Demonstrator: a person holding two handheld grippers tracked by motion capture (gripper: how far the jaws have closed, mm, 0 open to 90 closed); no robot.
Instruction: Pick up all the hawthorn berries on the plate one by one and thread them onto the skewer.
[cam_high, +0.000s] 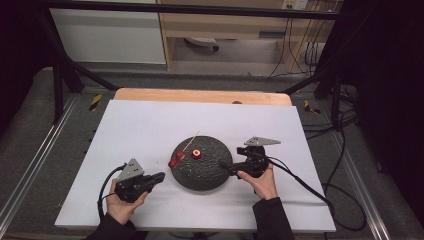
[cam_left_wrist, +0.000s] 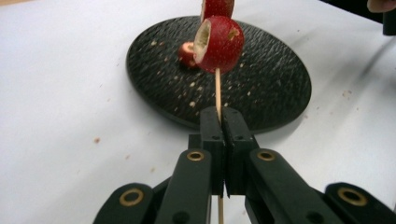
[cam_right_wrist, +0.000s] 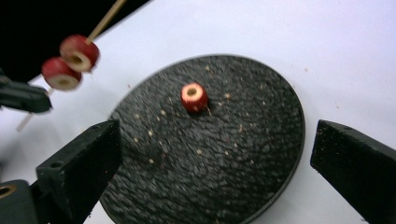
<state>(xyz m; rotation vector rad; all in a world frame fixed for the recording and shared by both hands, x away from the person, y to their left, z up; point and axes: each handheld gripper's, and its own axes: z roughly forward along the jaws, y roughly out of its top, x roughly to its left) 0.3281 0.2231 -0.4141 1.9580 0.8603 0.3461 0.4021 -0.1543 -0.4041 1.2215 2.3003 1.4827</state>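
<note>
Left hand-held gripper (cam_left_wrist: 219, 126): I keep it clenched on the thin wooden skewer (cam_left_wrist: 217, 91) carrying 2 red cored fruit rings (cam_left_wrist: 219, 43), clear of the worktop (cam_high: 140, 130).
Right hand-held gripper (cam_right_wrist: 215, 154): released, framing the remaining red ring (cam_right_wrist: 194, 97) on the round black textured plate (cam_right_wrist: 243, 163), ready for pickup.

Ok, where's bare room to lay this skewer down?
The white sheet is bare behind the black plate and along its left side. It is crowded at the plate: fruit piece, skewer, left tongs, right tongs.
</note>
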